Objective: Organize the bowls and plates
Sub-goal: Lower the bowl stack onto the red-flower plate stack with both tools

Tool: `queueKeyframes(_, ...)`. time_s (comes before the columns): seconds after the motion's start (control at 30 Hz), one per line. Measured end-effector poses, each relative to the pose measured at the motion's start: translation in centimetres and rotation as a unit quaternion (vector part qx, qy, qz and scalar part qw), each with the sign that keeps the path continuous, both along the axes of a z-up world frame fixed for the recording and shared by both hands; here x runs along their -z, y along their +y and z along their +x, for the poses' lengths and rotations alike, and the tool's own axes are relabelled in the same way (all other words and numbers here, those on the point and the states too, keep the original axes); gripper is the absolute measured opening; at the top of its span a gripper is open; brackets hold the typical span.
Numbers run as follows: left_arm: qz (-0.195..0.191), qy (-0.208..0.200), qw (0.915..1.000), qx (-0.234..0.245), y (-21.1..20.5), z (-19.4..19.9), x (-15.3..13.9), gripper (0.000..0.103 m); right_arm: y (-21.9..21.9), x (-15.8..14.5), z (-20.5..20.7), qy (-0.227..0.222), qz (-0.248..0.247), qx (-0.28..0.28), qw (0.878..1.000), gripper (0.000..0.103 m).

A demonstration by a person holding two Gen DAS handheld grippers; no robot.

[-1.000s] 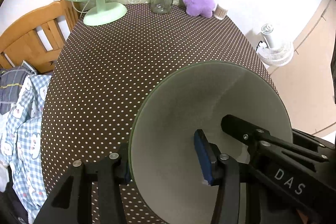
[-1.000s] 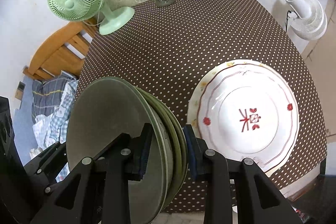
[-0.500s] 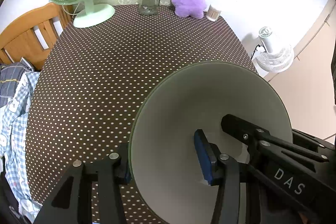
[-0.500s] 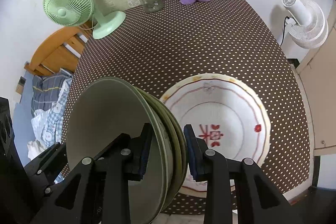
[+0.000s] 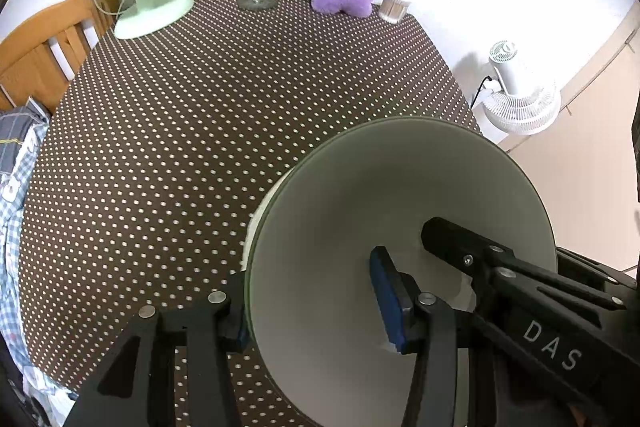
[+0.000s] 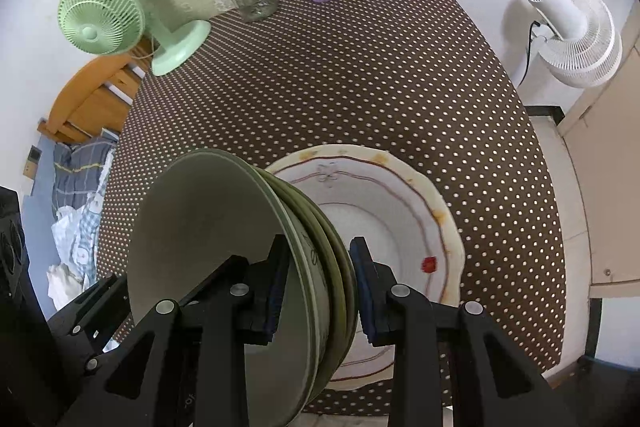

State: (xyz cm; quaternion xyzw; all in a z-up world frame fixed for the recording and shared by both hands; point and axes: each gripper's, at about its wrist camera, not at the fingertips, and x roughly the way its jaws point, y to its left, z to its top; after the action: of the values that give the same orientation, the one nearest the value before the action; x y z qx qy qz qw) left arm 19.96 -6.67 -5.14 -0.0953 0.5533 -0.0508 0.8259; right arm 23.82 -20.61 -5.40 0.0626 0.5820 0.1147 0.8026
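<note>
Tablecloth (image 6: 360,99) in brown with white dots fills both frames.
Round white plate with red trim (image 6: 404,211) lies lower centre; stacked grey-green bowls (image 6: 248,251) stand on edge, pinched by right gripper (image 6: 316,283) and left gripper (image 5: 312,303).

You can read "DAS" in white letters | it stands on the black body of the right gripper (image 5: 460,239), seen in your left wrist view | nothing else legible.
</note>
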Motion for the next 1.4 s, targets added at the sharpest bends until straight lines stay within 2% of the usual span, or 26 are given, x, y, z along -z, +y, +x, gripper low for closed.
queueKeyframes(0.33,-0.008,0.026,0.9996,-0.008,-1.4,0.8,1.8,0.049,-1.6,1.9,1.3,0.026,-0.006,-0.004,1.0,0.034)
queueKeyframes(0.83,-0.007,0.019,0.9998,-0.004,-2.0,1.5,2.1,0.048,-2.4,2.1,2.5,0.027,-0.014,-0.003,1.0,0.034)
queueKeyframes(1.07,0.015,0.013,0.9998,0.002,-2.6,1.4,1.9,0.047,-2.7,2.3,2.3,0.02,-0.008,0.004,1.0,0.037)
queueKeyframes(1.17,0.029,0.003,0.9996,-0.002,-2.7,1.3,1.6,0.054,-2.7,1.9,2.1,0.007,-0.017,0.003,1.0,0.037)
queueKeyframes(1.23,0.039,-0.001,0.9992,-0.007,-2.7,1.2,1.4,0.065,-2.8,1.7,2.1,-0.001,-0.021,0.003,1.0,0.037)
queueKeyframes(1.27,0.044,0.0,0.999,-0.01,-2.6,1.1,1.4,0.067,-2.9,1.7,2.0,-0.003,-0.022,0.004,1.0,0.038)
queueKeyframes(1.3,0.047,0.0,0.9988,-0.012,-2.6,1.0,1.4,0.071,-3.0,1.6,1.9,-0.004,-0.025,0.006,1.0,0.04)
queueKeyframes(1.37,0.053,-0.004,0.9985,-0.013,-2.5,0.8,1.2,0.077,-3.2,1.3,1.6,-0.015,-0.023,0.007,1.0,0.052)
queueKeyframes(1.4,0.055,-0.008,0.9983,-0.014,-2.6,0.7,1.0,0.078,-3.1,1.0,1.4,-0.022,-0.021,0.006,1.0,0.065)
